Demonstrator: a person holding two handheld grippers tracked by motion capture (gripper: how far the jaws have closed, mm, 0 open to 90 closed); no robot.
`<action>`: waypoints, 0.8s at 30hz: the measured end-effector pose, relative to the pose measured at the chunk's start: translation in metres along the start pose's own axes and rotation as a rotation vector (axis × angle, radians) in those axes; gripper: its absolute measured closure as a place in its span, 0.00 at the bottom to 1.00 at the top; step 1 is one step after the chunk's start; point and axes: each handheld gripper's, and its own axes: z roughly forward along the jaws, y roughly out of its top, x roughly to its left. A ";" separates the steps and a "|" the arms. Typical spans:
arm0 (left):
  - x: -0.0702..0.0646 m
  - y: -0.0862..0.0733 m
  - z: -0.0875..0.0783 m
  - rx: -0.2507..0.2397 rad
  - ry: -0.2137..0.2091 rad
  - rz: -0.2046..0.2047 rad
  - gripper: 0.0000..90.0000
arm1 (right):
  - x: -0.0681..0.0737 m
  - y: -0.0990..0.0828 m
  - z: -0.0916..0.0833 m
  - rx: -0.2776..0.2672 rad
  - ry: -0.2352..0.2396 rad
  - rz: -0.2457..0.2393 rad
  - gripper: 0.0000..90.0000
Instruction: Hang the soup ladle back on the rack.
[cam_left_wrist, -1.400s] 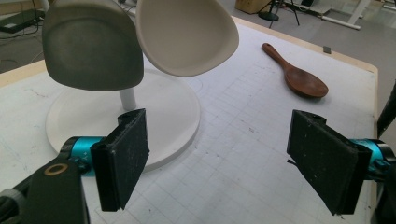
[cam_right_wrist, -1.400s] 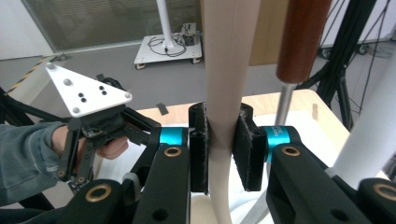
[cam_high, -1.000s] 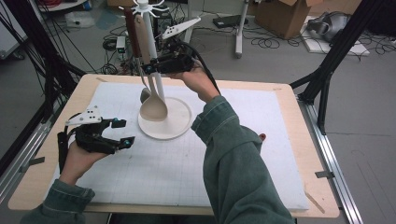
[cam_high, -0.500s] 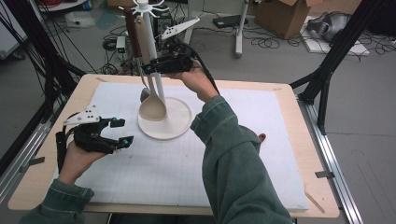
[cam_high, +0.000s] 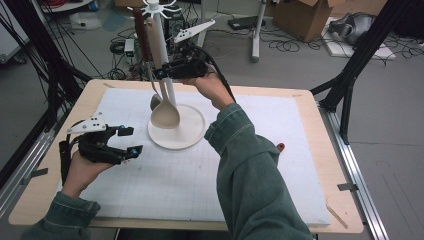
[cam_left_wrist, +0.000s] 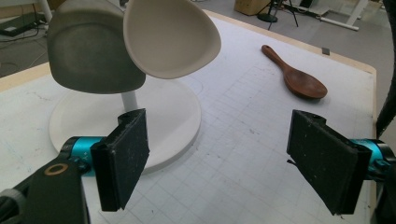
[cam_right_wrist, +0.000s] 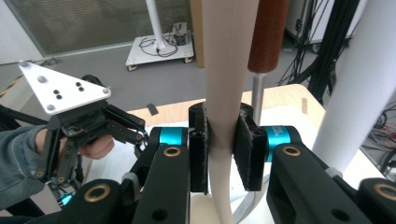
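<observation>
A cream spoon (cam_high: 165, 116) hangs upright beside the pole of a white utensil stand (cam_high: 192, 134). My right gripper (cam_high: 161, 74) is shut on its handle, above the stand's round base. In the right gripper view both pads of that gripper (cam_right_wrist: 223, 140) press the cream handle (cam_right_wrist: 224, 70). A grey spoon (cam_high: 155, 102) with a brown handle (cam_right_wrist: 267, 32) hangs just behind it. My left gripper (cam_high: 128, 141) is held open over the white mat, left of the stand, with nothing between its jaws (cam_left_wrist: 229, 158). Ahead of it are the cream bowl (cam_left_wrist: 170, 37) and the grey bowl (cam_left_wrist: 88, 51).
A dark wooden spoon (cam_left_wrist: 294, 79) lies on the mat to the right of the stand; in the high view its tip (cam_high: 281, 147) peeks out beside the right sleeve. The white gridded mat (cam_high: 165, 185) covers most of the wooden table (cam_high: 330, 200).
</observation>
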 end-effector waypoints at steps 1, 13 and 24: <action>0.000 0.000 0.000 0.000 0.000 0.003 0.24 | 0.000 0.000 0.000 0.002 -0.001 0.006 0.86; 0.001 -0.001 -0.001 -0.001 -0.003 0.000 0.24 | -0.003 -0.003 -0.004 -0.033 -0.028 0.041 0.82; 0.001 -0.001 0.000 0.002 -0.002 -0.003 0.24 | -0.002 -0.008 -0.014 -0.049 -0.052 0.052 0.77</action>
